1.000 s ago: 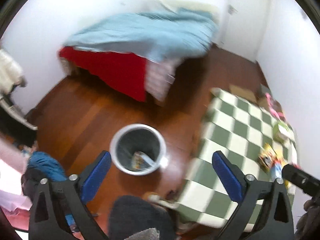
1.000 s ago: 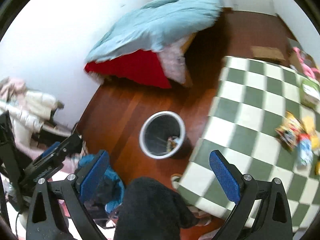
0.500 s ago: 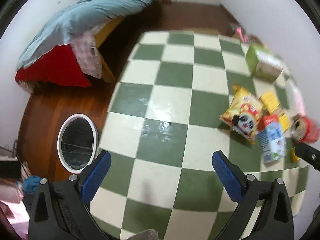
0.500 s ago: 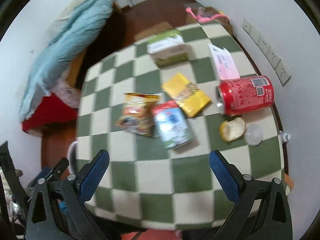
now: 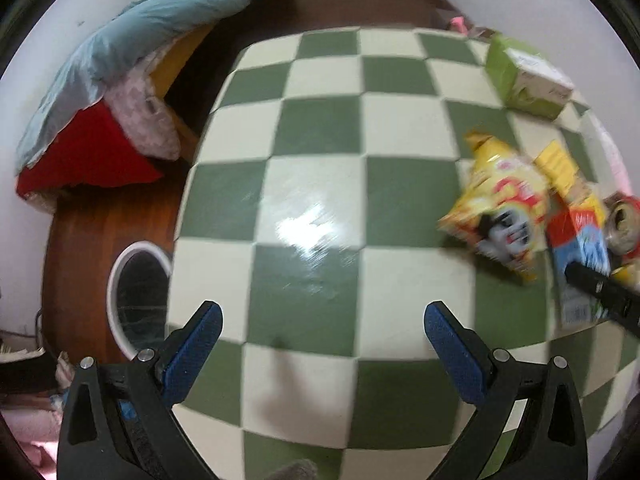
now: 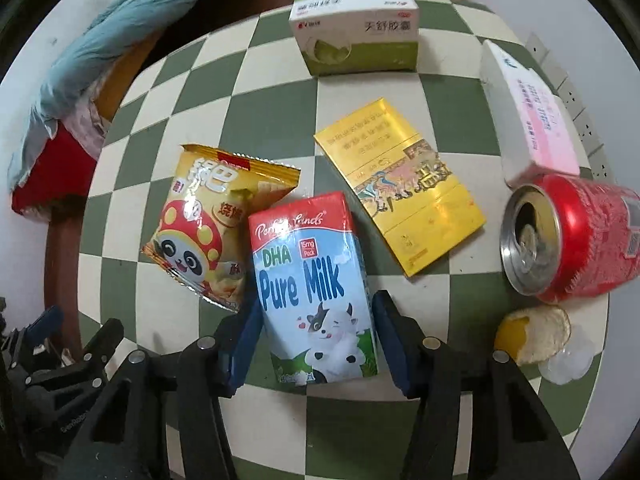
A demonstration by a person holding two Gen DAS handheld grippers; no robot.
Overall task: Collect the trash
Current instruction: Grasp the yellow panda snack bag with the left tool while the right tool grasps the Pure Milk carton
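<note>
Both views have been swung from the bin to the surface. Right gripper [image 6: 314,338] jaws are narrowed around the milk carton [image 6: 310,292], contact uncertain; left gripper [image 5: 322,334] jaws are spread, nothing between.

A home bedroom, bed [image 5: 132,52] with pale blue duvet [image 5: 160,24] and red sheet [image 5: 84,156], wooden floor [image 5: 80,240], green-and-cream checked table [image 5: 320,128], white wastebasket [image 5: 120,296] alongside, wall sockets [image 6: 576,108]

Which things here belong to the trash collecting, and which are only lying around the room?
Job: milk carton between the right gripper fingers, snack bag, red can, bin.
Lying about: blue blanket, red sheet.
</note>
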